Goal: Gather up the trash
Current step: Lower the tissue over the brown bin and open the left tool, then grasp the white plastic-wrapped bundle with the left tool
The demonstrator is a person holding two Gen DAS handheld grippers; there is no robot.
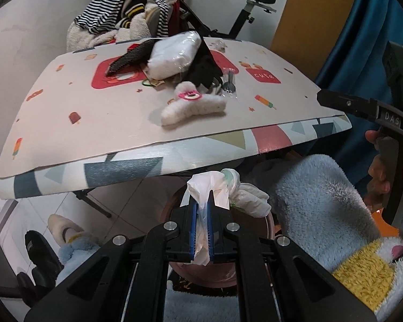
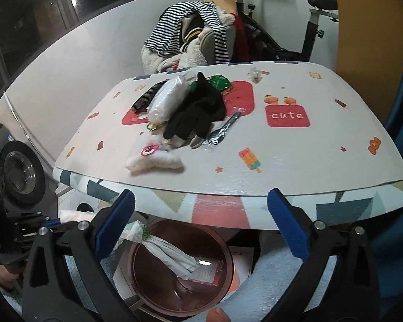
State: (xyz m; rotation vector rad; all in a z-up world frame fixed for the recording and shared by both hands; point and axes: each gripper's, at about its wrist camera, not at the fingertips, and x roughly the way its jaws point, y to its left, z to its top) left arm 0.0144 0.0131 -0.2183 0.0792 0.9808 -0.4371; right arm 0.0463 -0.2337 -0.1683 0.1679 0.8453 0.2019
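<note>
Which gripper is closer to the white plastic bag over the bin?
Left. The left gripper is clamped on the white plastic bag above the pink bin; the right gripper hangs open, apart from it.

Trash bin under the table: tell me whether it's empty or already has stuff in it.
Not empty. The reddish bin holds a flat red-edged packet, and the white plastic bag the left gripper grips hangs into it.

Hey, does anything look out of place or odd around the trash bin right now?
Yes. The white plastic bag isn't fully in the pink bin: its far end trails into the bin while the left tongs pinch the other end above the rim. The right tongs are open and hold nothing.
</note>
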